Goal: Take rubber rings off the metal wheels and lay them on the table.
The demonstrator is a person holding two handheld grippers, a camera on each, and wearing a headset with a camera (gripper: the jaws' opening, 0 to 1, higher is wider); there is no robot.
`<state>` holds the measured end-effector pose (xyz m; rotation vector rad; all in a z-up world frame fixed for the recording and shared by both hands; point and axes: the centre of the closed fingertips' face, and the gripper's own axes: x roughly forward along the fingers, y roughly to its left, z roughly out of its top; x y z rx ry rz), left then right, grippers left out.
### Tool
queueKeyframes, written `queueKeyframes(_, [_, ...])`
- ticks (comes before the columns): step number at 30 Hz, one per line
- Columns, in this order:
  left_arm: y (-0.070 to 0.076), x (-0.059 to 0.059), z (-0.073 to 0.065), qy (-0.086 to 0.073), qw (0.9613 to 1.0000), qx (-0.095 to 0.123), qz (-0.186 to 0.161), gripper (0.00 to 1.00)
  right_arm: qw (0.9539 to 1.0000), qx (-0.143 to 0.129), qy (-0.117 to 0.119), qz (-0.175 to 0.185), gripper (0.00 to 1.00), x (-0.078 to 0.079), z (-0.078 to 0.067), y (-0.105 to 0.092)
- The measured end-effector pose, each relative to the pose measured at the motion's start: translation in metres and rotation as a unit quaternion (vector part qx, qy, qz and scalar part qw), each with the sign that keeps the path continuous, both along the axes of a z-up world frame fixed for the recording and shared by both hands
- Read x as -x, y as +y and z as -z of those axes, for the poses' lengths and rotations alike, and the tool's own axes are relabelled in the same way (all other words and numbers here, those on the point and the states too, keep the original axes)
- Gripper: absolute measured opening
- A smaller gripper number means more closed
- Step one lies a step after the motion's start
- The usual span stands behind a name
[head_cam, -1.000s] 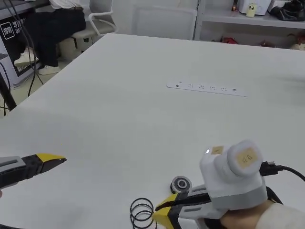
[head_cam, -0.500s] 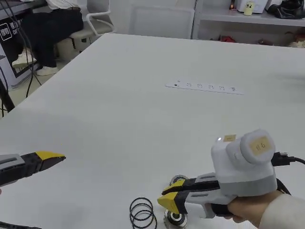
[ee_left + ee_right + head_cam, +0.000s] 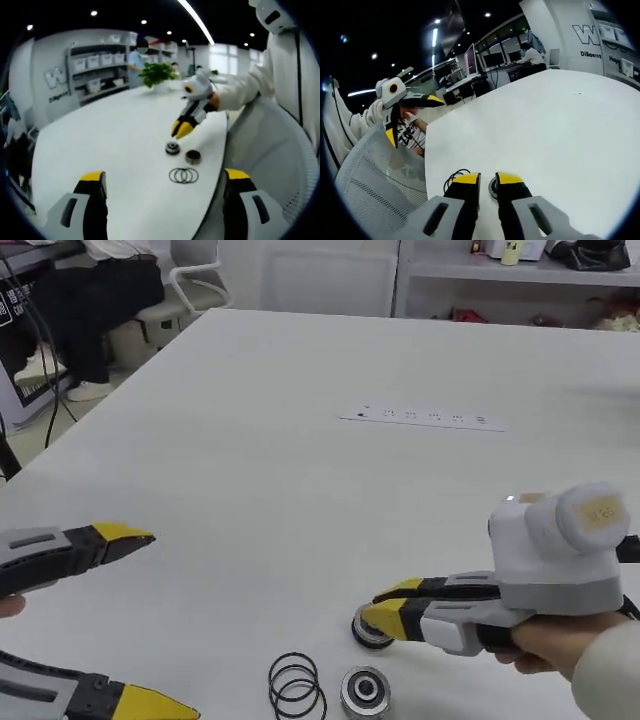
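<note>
On the white wall (image 3: 560, 30) in your right gripper view you can read a large dark "W", the start of a word that the picture's edge cuts off. Under it stands the smaller word "Diligent". A further line just to its right seems to begin with "H" but is too blurred to make out. In your left gripper view a large "W" stands on the far wall (image 3: 50, 65), with a small line beneath it that you cannot read. In the head view a black sign board (image 3: 10, 302) at the left edge carries white characters, too small and cut off to read. The dark print on a seated person's white shirt (image 3: 410, 133) is blurred beyond reading.
</note>
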<state>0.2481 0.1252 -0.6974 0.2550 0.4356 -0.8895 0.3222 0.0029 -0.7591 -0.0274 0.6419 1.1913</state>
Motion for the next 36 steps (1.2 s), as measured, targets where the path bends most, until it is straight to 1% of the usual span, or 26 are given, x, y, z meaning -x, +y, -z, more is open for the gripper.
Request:
queueKeyframes(6, [-0.010, -0.013, -0.008, -0.011, 0.9996, -0.008, 0.023, 0.97, 0.9996, -0.002, 0.000, 0.027, 0.11, -0.013, 0.003, -0.016])
queueKeyframes(11, [-0.020, -0.024, -0.013, -0.019, 0.9988, -0.013, 0.044, 0.96, 0.9992, 0.002, 0.006, 0.039, 0.12, -0.016, 0.010, -0.025])
queueKeyframes(16, [-0.034, -0.038, -0.019, -0.030, 0.9974, -0.009, 0.066, 0.93, 0.9993, 0.013, 0.009, 0.035, 0.14, -0.014, 0.020, -0.031])
queueKeyframes(17, [-0.036, -0.039, -0.020, -0.030, 0.9972, -0.009, 0.067, 0.93, 0.9993, 0.014, 0.008, 0.034, 0.14, -0.014, 0.021, -0.032])
queueKeyframes(18, [-0.042, -0.043, -0.022, -0.034, 0.9967, -0.004, 0.074, 0.92, 0.9994, 0.017, 0.008, 0.029, 0.14, -0.012, 0.024, -0.032])
queueKeyframes(21, [-0.051, -0.051, -0.025, -0.038, 0.9958, 0.003, 0.083, 0.90, 0.9995, 0.021, 0.009, 0.021, 0.16, -0.009, 0.027, -0.032])
queueKeyframes(25, [-0.065, -0.060, -0.024, -0.043, 0.9943, 0.007, 0.097, 0.86, 0.9994, 0.033, 0.006, 0.007, 0.17, -0.005, 0.033, -0.030])
queueKeyframes(30, [-0.077, -0.069, -0.019, -0.044, 0.9930, 0.011, 0.109, 0.81, 0.9993, 0.038, 0.000, -0.007, 0.19, 0.000, 0.036, -0.027])
queueKeyframes(36, [-0.098, -0.074, -0.006, -0.040, 0.9901, 0.011, 0.135, 0.73, 0.9986, 0.046, -0.012, -0.022, 0.22, 0.003, 0.040, -0.024])
